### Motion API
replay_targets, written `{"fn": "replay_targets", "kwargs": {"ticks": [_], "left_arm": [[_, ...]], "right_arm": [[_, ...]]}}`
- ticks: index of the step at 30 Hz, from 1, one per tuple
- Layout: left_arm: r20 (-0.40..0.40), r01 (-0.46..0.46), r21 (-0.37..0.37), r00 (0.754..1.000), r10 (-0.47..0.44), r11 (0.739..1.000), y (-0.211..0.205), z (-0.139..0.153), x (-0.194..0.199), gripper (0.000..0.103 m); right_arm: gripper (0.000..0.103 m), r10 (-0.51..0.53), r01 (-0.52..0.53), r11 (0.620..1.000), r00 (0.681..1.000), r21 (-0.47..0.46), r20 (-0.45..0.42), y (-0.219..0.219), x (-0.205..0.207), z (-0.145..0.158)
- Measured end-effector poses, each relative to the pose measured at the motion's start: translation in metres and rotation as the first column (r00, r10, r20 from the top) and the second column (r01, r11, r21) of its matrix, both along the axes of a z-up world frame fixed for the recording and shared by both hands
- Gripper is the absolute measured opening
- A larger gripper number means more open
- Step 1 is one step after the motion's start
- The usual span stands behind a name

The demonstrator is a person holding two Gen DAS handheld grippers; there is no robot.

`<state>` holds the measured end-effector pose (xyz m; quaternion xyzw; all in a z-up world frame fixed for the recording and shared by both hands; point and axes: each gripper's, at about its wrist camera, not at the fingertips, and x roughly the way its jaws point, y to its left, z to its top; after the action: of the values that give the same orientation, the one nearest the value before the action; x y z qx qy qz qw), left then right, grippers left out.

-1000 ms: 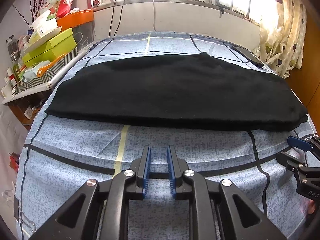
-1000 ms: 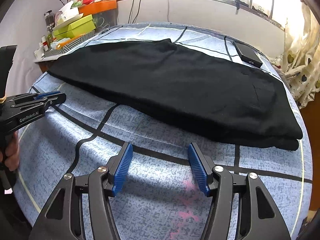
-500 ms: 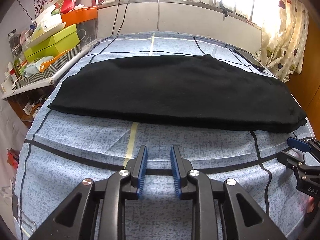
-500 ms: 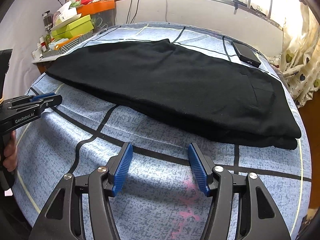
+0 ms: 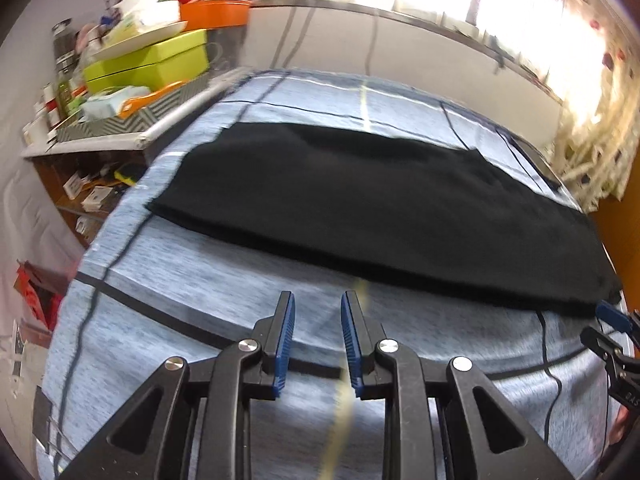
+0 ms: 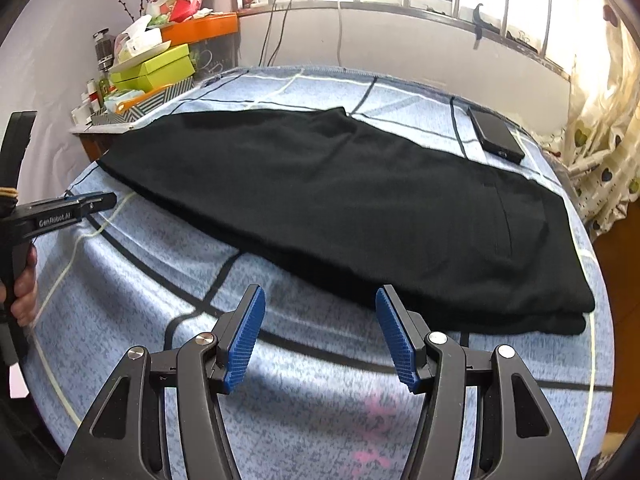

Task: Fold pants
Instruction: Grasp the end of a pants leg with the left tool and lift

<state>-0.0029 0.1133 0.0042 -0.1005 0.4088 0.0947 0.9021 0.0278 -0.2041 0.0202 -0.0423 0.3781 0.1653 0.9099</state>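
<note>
left wrist view: my left hand-held gripper [image 5: 318,342] has just eased slightly open, empty, sliding toward the pants [image 5: 380,216] leg end; right hand-held gripper [image 6: 320,338] wide, empty.

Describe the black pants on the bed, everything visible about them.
The black pants lie flat across the blue checked bedspread, already folded lengthwise, with two layers showing at the near right edge. The fabric looks soft, matte and thick. A pocket seam shows near the wider right end; the left end narrows toward the cluttered shelf. Neither claw touches them, and a dark phone lies apart beyond them.
</note>
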Motion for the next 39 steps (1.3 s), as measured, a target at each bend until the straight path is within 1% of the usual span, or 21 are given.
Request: {"fn": "replay_targets", "kwargs": {"ticks": [2,5,10,19,23,29,32,33,34,35,36,37,38,39], "left_arm": [[0.007,-0.026,-0.017,1.000,0.026,1.000,0.011,0.002,0.001,0.027],[0.019,-0.063,-0.031,0.998,0.064,0.998,0.027,0.004,0.002,0.031],[0.033,-0.128,-0.058,0.991,0.130,0.990,0.053,0.005,0.005,0.036],[0.034,-0.216,-0.143,0.974,0.223,0.966,0.094,0.000,0.016,0.045],[0.018,-0.248,-0.158,0.967,0.254,0.956,0.104,-0.007,0.025,0.046],[0.038,-0.250,-0.139,0.965,0.258,0.958,0.107,-0.009,0.038,0.049],[0.037,-0.254,-0.102,0.965,0.259,0.962,0.104,-0.010,0.046,0.048],[0.034,-0.256,-0.089,0.965,0.259,0.963,0.103,-0.010,0.048,0.047],[0.031,-0.260,-0.078,0.964,0.263,0.962,0.103,-0.009,0.049,0.044],[0.028,-0.268,-0.066,0.962,0.271,0.961,0.102,-0.009,0.050,0.032],[0.025,-0.271,-0.065,0.962,0.273,0.960,0.103,-0.009,0.051,0.023],[0.026,-0.274,-0.068,0.961,0.276,0.959,0.104,-0.009,0.050,0.019],[0.028,-0.273,-0.069,0.961,0.276,0.959,0.104,-0.008,0.050,0.013],[0.030,-0.270,-0.068,0.962,0.273,0.960,0.104,-0.007,0.049,0.010]], "right_arm": [[0.059,0.006,-0.006,1.000,1.000,-0.003,0.010,0.001,0.002,0.002],[0.059,0.012,-0.012,1.000,1.000,-0.003,0.023,0.003,0.007,0.006],[0.059,0.020,-0.020,1.000,0.999,-0.006,0.039,0.006,0.015,0.010],[0.059,0.009,-0.008,1.000,0.999,-0.006,0.045,0.005,0.029,0.011],[0.059,0.000,0.000,1.000,0.999,-0.002,0.043,0.003,0.033,0.011],[0.059,-0.004,0.004,1.000,0.999,0.000,0.041,0.002,0.037,0.010],[0.059,-0.009,0.009,1.000,0.999,0.011,0.040,0.000,0.040,0.009],[0.059,-0.010,0.009,1.000,0.999,0.013,0.039,0.000,0.040,0.009],[0.059,-0.010,0.009,1.000,0.999,0.015,0.039,0.000,0.040,0.009],[0.059,-0.010,0.009,1.000,0.999,0.016,0.039,0.000,0.040,0.009],[0.059,-0.009,0.008,1.000,0.999,0.017,0.039,0.000,0.040,0.009],[0.059,-0.008,0.007,1.000,0.999,0.019,0.039,-0.001,0.040,0.009],[0.059,-0.008,0.007,1.000,0.999,0.022,0.038,-0.001,0.040,0.008],[0.059,-0.009,0.008,1.000,0.999,0.024,0.038,-0.002,0.040,0.008]]}}
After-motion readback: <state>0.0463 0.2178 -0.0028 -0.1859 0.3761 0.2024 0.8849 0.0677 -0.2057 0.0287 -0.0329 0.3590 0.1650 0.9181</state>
